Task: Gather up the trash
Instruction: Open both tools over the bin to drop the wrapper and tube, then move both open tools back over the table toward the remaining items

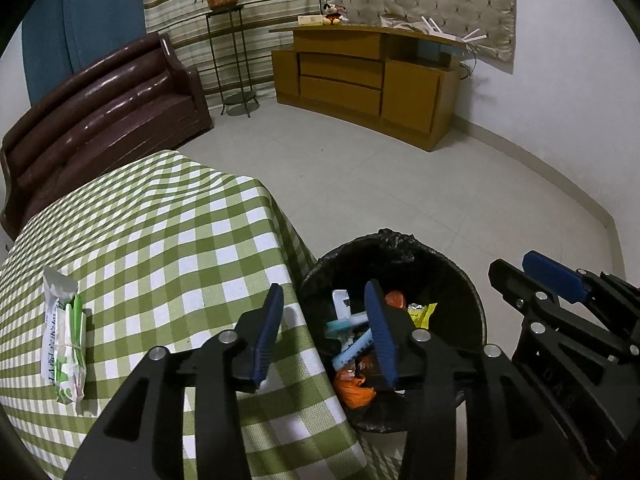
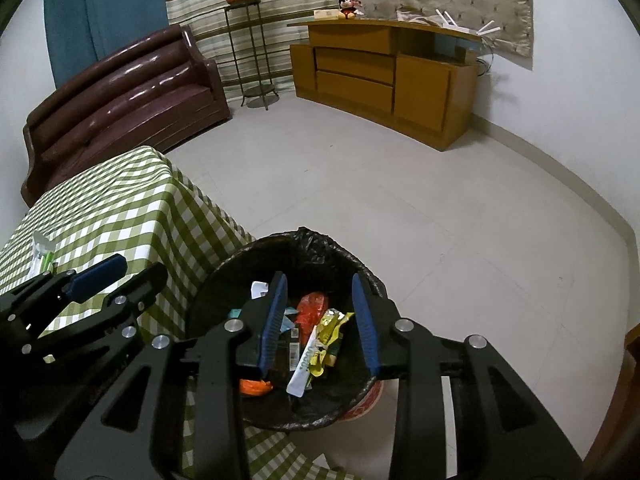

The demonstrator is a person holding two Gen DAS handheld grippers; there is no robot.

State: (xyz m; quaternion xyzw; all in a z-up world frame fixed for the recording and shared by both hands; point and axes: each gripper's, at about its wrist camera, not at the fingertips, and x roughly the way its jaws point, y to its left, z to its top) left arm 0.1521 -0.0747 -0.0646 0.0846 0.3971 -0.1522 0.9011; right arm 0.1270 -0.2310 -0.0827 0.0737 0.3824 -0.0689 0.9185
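Pale tiled floor (image 1: 360,168), white walls (image 1: 568,92); brown sofa (image 1: 104,120), wooden cabinet (image 1: 360,80), plant stand (image 1: 234,60) before striped curtain (image 1: 272,0).

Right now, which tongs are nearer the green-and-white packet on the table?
Left. The left tongs hang open at the table's edge, beside the packet. The right tongs are open over the trash bin, further from it.

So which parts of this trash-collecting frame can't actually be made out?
- Bottom of the trash bin: both views, hidden under the wrappers and the gripper fingers.
- Print on the white and green packet: left wrist view, too small; in the right wrist view, partly hidden by the left gripper.
- The person: out of both frames.
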